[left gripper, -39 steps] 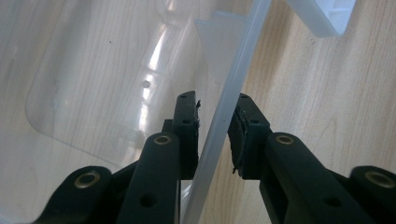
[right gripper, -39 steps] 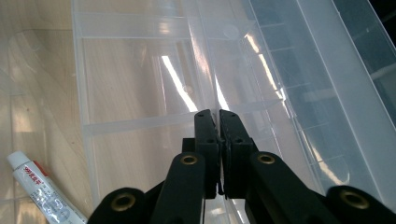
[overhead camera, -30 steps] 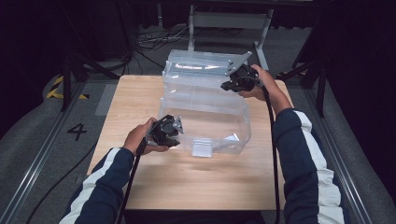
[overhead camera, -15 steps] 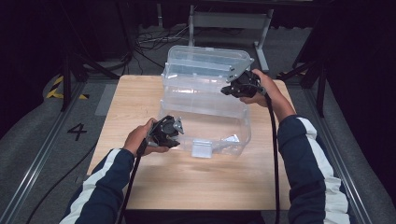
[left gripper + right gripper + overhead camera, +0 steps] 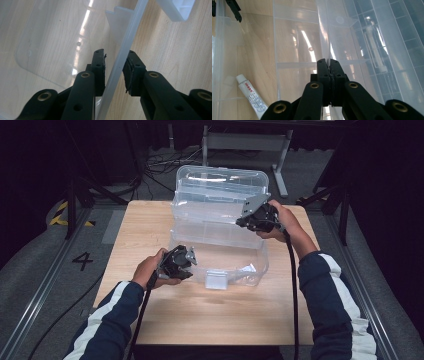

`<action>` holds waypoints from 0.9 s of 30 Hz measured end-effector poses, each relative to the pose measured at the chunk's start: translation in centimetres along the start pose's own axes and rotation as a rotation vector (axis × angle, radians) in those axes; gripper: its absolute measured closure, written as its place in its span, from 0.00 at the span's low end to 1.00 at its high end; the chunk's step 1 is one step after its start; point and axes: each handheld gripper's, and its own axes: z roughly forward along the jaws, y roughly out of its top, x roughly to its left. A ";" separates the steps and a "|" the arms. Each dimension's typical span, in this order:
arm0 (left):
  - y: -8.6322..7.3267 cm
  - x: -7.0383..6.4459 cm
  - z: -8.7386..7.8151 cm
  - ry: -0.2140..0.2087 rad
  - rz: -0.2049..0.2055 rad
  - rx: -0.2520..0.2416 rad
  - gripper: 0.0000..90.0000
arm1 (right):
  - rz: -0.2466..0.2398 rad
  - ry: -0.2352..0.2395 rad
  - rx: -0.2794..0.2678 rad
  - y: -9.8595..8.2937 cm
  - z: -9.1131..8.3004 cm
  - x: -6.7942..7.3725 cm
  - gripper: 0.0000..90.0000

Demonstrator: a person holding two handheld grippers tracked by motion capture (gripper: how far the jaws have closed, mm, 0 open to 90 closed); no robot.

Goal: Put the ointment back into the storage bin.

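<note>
The setting is a recording lab: a wooden desk (image 5: 210,320) stands between floor rails (image 5: 45,307), black drapes, loose cables (image 5: 170,162) and a floor numeral "4" (image 5: 82,261).

Clear glossy plastic box (image 5: 220,220); matt pale wood-grain table (image 5: 200,315); matt black claws.

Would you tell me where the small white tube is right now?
In the right gripper view the white tube lies at lower left, on the floor of the clear box.
</note>
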 end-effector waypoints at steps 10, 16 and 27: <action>-0.2 -0.2 -0.1 0.007 -0.011 -0.033 0.80 | -0.006 0.031 0.010 0.3 -0.5 1.1 0.99; -0.3 -0.3 -0.1 0.014 -0.020 -0.051 0.79 | -0.005 0.031 0.021 0.1 -0.8 1.8 0.99; -0.4 -0.4 0.0 0.026 -0.023 -0.110 0.80 | -0.007 0.026 0.037 0.0 -0.5 1.8 0.97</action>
